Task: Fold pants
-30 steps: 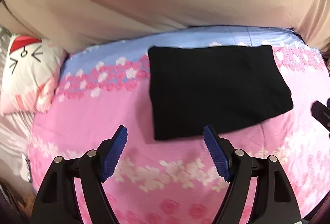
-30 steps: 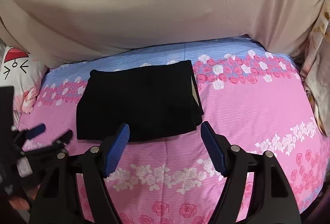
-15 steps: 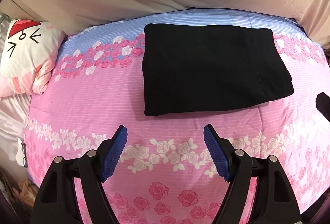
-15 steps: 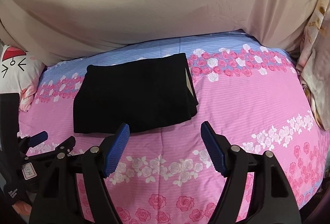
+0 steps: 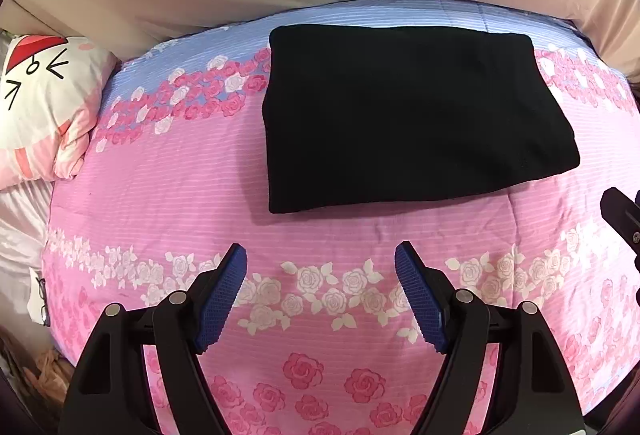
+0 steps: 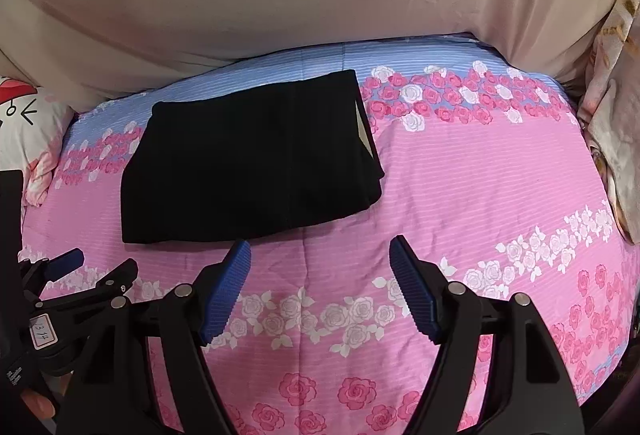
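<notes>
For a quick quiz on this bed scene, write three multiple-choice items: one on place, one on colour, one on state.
1. Where do the black pants lie?
A. on the floral bedspread
B. on the cartoon pillow
C. in a gripper

2. What colour are the gripper pads?
A. red
B. blue
C. white

3. How do the pants lie?
A. spread at full length
B. crumpled
C. folded into a flat rectangle

Answers: 1 A, bedspread shows all round them. 2 B, both wrist views show blue ribbed pads. 3 C, straight edges, layers visible at one end.
</notes>
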